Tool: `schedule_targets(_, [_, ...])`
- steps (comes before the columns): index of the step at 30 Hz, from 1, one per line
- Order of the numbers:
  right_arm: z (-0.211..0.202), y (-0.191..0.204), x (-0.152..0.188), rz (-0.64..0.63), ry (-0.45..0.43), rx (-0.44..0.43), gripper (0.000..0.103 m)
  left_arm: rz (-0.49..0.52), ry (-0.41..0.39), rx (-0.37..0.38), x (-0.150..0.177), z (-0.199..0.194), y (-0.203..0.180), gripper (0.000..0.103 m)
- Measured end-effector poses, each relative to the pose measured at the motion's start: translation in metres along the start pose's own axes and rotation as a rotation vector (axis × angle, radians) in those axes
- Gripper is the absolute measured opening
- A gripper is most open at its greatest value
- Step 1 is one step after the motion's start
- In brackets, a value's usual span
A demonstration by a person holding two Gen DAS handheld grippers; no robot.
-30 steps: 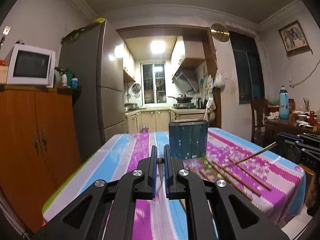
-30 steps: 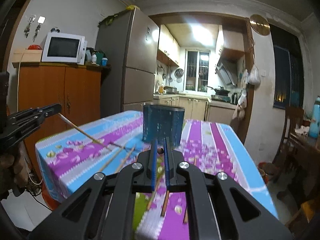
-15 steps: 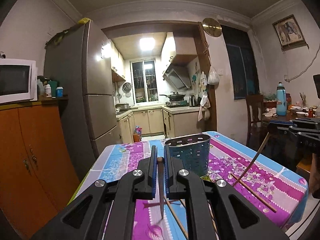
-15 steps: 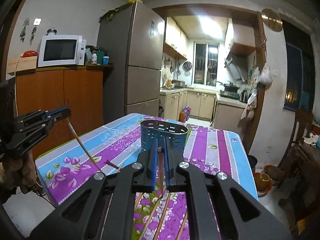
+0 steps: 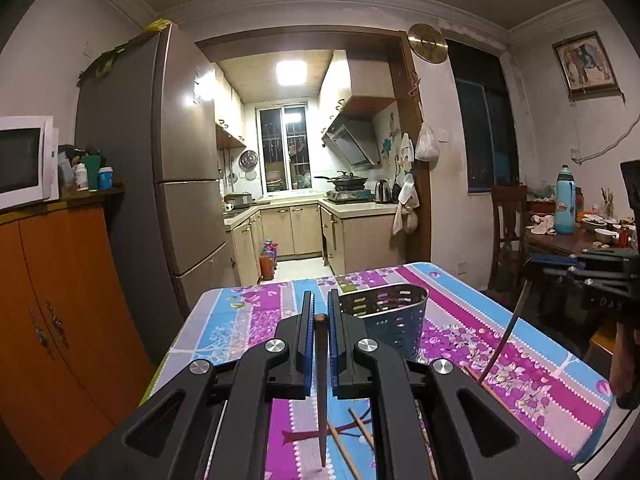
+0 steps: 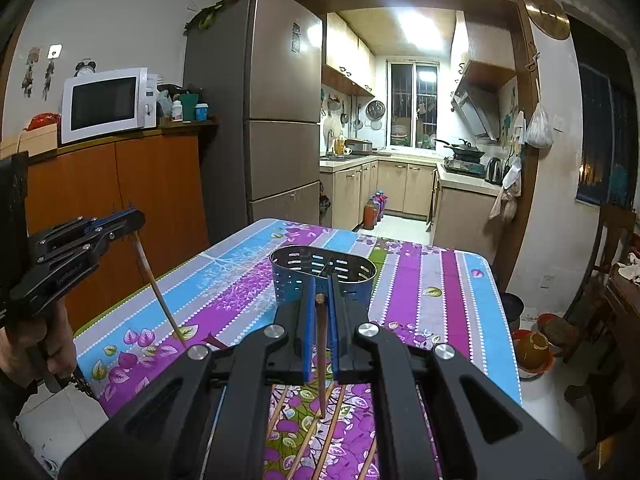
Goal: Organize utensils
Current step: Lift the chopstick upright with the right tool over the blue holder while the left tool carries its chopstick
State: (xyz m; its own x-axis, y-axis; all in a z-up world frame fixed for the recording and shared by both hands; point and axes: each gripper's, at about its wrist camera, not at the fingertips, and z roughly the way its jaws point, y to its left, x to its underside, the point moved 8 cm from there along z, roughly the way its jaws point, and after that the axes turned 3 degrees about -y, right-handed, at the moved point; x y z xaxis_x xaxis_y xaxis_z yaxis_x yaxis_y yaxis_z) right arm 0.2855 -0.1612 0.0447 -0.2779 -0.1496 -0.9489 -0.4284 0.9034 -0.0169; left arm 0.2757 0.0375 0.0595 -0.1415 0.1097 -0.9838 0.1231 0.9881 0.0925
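Observation:
My left gripper (image 5: 319,312) is shut on a dark wooden chopstick (image 5: 322,392) that hangs tip-down above the table. My right gripper (image 6: 319,294) is shut on another chopstick (image 6: 321,360), also hanging nearly upright. A perforated blue metal utensil holder (image 5: 390,322) (image 6: 322,276) stands upright on the table just beyond both grippers. Several loose chopsticks (image 6: 316,432) (image 5: 344,440) lie on the cloth below. In the left wrist view the right gripper (image 5: 532,259) shows at the right edge with its chopstick (image 5: 506,336). In the right wrist view the left gripper (image 6: 134,222) shows at the left with its chopstick (image 6: 156,288).
The table (image 6: 440,280) wears a purple and blue flowered cloth. An orange cabinet (image 6: 120,188) with a microwave (image 6: 106,104) and a tall fridge (image 6: 272,120) stand to the left. A wooden chair (image 5: 508,232) and a cluttered side table (image 5: 568,236) are on the right.
Both grippers rose, each lifting a chopstick off the cloth so it swung from slanted to nearly upright. The holder's open top came into view from above.

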Motion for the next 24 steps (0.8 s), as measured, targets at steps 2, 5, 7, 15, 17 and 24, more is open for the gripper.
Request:
schedule_targets(2, [0.002,-0.001,-0.003,0.001,0.000,0.004,0.005,0.003,-0.003,0.006,-0.007,0.003,-0.004,0.008])
schedule_targets(5, [0.004,-0.003,-0.010,0.012,-0.006,0.005,0.005,0.001,0.004,0.016,-0.015,0.007,-0.010,0.008])
schedule_targets(7, [0.005,-0.005,-0.017,0.015,-0.012,0.003,0.005,-0.007,0.009,0.024,-0.021,0.011,-0.012,0.008])
schedule_targets(15, [0.006,-0.012,-0.065,0.026,-0.051,0.004,0.005,-0.037,0.018,0.039,-0.058,0.028,-0.014,0.008])
schedule_targets(17, [0.006,-0.015,-0.082,0.028,-0.059,0.005,0.005,-0.050,0.014,0.048,-0.071,0.033,-0.013,0.008])
schedule_targets(24, [0.011,-0.030,-0.134,0.043,-0.078,0.010,0.005,-0.067,-0.031,0.065,-0.127,0.049,-0.018,0.008])
